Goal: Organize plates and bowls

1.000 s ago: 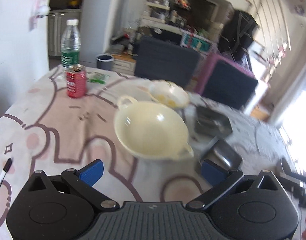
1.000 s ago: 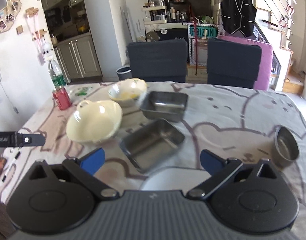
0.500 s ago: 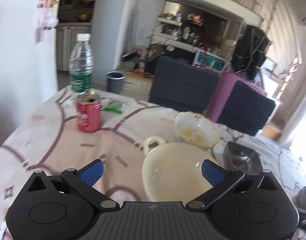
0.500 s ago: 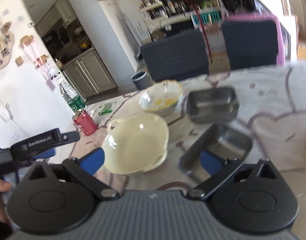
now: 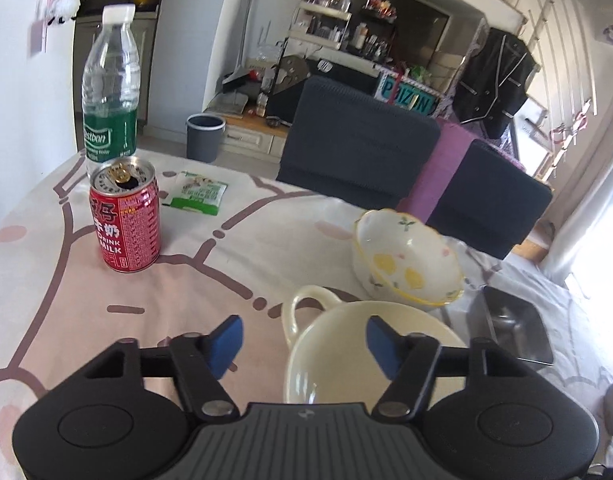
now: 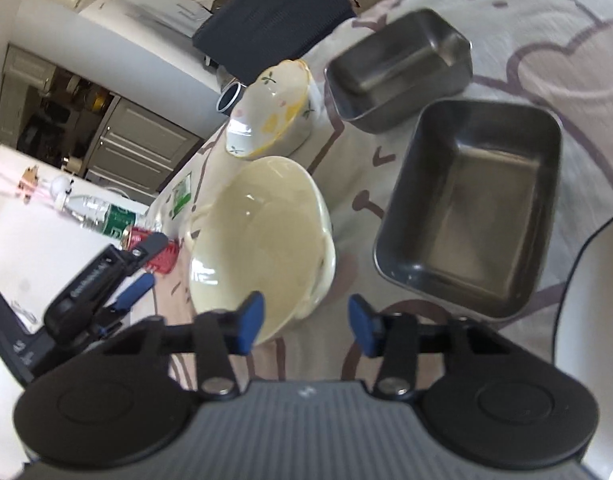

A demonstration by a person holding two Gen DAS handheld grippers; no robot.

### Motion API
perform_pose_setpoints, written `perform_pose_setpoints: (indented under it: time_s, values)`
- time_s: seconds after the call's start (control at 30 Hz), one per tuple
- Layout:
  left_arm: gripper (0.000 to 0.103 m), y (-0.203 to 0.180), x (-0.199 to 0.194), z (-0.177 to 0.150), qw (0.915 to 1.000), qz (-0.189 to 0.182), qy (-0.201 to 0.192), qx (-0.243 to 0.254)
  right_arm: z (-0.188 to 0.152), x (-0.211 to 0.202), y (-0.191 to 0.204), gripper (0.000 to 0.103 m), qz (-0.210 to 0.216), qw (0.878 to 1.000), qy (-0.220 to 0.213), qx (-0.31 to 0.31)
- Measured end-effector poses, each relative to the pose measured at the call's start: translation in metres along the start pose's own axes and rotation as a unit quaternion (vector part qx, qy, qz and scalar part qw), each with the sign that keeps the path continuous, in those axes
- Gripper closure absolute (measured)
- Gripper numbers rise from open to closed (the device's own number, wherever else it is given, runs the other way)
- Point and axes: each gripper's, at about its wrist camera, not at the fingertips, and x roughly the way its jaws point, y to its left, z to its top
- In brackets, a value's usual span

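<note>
On my left sit the water bottle (image 5: 111, 80) and the red can (image 5: 125, 216), well away from my work. My left gripper (image 5: 302, 340) has been closing its jaws but grips nothing yet; the loop handle (image 5: 296, 312) of the cream bowl (image 5: 370, 356) lies between its blue pads. My right gripper (image 6: 302, 322) has also been closing, around the bowl's other handle (image 6: 320, 286), I think, though that part is blurry. It holds nothing either. The flowered bowl (image 6: 272, 114) sits just behind, then two metal trays (image 6: 474, 204). I should pinch both handles evenly, then lift straight up so nothing tips.
</note>
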Motion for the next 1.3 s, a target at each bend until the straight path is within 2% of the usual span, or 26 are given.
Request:
perform_pose_setpoints:
  time_s: [0.13,0.33,0.5,0.6,0.73,0.8,1.03,1.3]
  values:
    - [0.043,0.003,0.014,0.003,1.0,0.005,0.001,-0.001,0.003,0.005,0.0,0.065,-0.003,1.0,0.008,0.0]
    - [0.051,0.0,0.033,0.006,0.9989,0.041,0.003,0.023,0.006,0.016,0.002,0.074,-0.02,0.999,0.011,-0.023]
    - [0.051,0.003,0.042,0.006,0.9963,0.082,0.004,0.027,0.006,0.024,0.004,0.077,-0.027,0.999,0.013,-0.032]
    - [0.051,0.006,0.044,0.007,0.9966,0.08,0.011,0.015,0.006,0.025,0.005,0.079,-0.029,0.999,0.011,-0.036]
    - [0.05,-0.006,0.045,0.005,0.992,0.111,0.012,0.058,0.005,0.03,0.011,0.08,-0.036,0.998,0.006,-0.048]
    - [0.051,-0.007,0.043,0.005,0.9899,0.125,0.016,0.064,0.005,0.031,0.016,0.081,-0.049,0.997,-0.003,-0.065]
    - [0.051,0.007,0.022,-0.006,0.9888,0.117,0.037,0.085,0.014,0.032,0.017,0.083,-0.062,0.993,-0.014,-0.099]
    - [0.051,0.014,-0.013,-0.034,0.9841,0.107,0.058,0.129,0.021,0.032,0.021,0.087,-0.077,0.987,-0.027,-0.136]
